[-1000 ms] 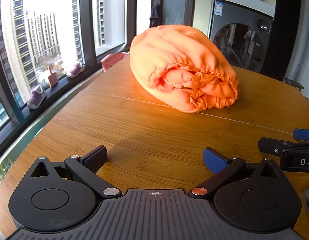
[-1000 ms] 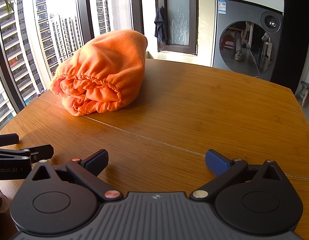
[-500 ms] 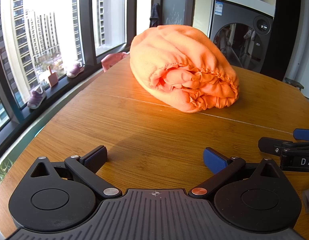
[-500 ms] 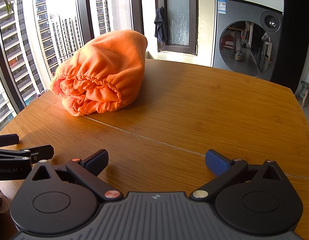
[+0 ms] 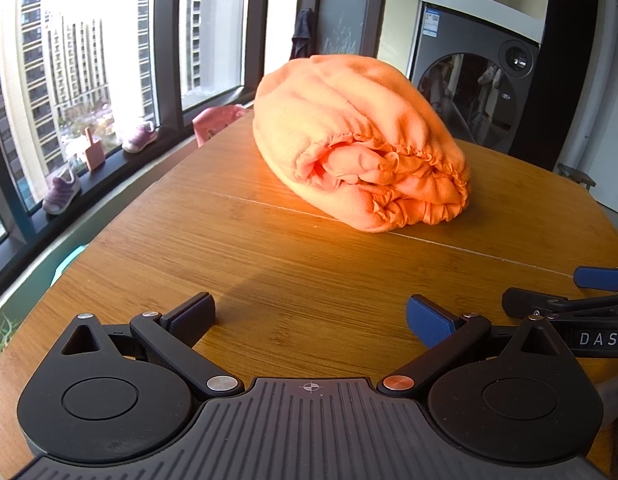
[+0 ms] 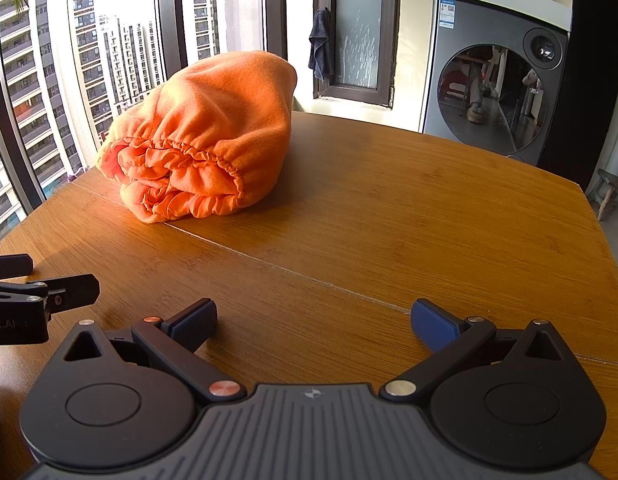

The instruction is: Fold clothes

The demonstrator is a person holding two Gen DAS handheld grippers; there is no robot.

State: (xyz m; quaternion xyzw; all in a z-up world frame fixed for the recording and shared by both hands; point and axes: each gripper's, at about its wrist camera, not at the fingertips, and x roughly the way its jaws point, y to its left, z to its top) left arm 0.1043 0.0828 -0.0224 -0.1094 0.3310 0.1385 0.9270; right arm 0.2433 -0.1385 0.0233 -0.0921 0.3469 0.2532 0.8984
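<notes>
An orange fleece garment (image 5: 361,140) lies folded into a thick bundle on the wooden table (image 5: 269,272), its gathered elastic edge facing me. It also shows in the right wrist view (image 6: 213,140), at the far left of the table. My left gripper (image 5: 309,316) is open and empty, low over the table's near edge, well short of the bundle. My right gripper (image 6: 313,320) is open and empty, beside the left one. Each gripper shows at the edge of the other's view.
Tall windows (image 5: 109,60) run along the left, with small shoes (image 5: 61,192) on the sill. A pink chair back (image 5: 217,120) stands at the table's far left edge. A grey washing machine (image 6: 497,80) stands behind the table on the right.
</notes>
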